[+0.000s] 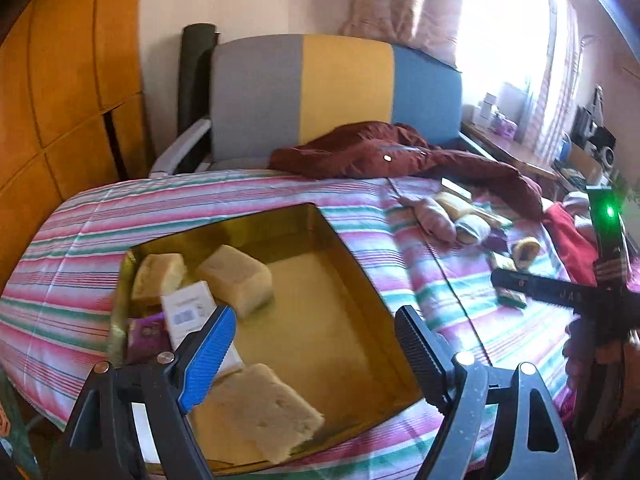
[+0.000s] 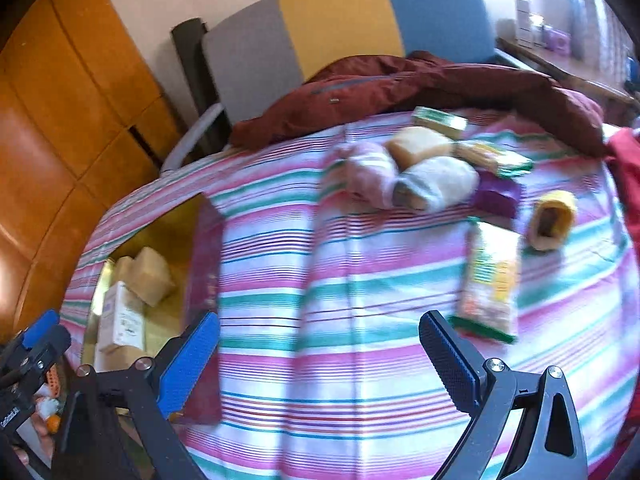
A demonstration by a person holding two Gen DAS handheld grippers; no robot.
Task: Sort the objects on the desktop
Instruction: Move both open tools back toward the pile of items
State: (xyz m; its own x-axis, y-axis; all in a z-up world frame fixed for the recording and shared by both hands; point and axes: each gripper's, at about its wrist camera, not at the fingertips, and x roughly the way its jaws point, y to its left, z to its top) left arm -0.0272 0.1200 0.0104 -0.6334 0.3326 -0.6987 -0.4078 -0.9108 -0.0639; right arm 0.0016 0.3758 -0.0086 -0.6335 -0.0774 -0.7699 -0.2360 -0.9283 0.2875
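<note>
A gold-lined box [image 1: 352, 264] lies on the striped bedspread, holding three pale sponge blocks [image 1: 236, 274], a white carton [image 1: 188, 312] and a purple packet [image 1: 146, 336]. My left gripper [image 1: 316, 340] hangs open and empty just above the box. My right gripper [image 2: 320, 344] is open and empty over the bedspread, right of the box [image 2: 204, 256]. Ahead of it lie a green-edged snack packet [image 2: 490, 280], a yellow roll [image 2: 554, 214], a purple packet [image 2: 498, 196], rolled pink and white socks [image 2: 400, 180], a sponge block [image 2: 420, 146] and a green box [image 2: 440, 120]. The right gripper also shows in the left wrist view [image 1: 536, 292].
A dark red jacket [image 1: 384, 152] lies across the far side of the bed. A grey, yellow and blue headboard [image 1: 336, 92] stands behind. Wooden wardrobe doors [image 1: 60, 100] are at the left. A cluttered desk [image 1: 520, 152] stands by the window at the right. Red cloth [image 2: 628, 168] lies at the right edge.
</note>
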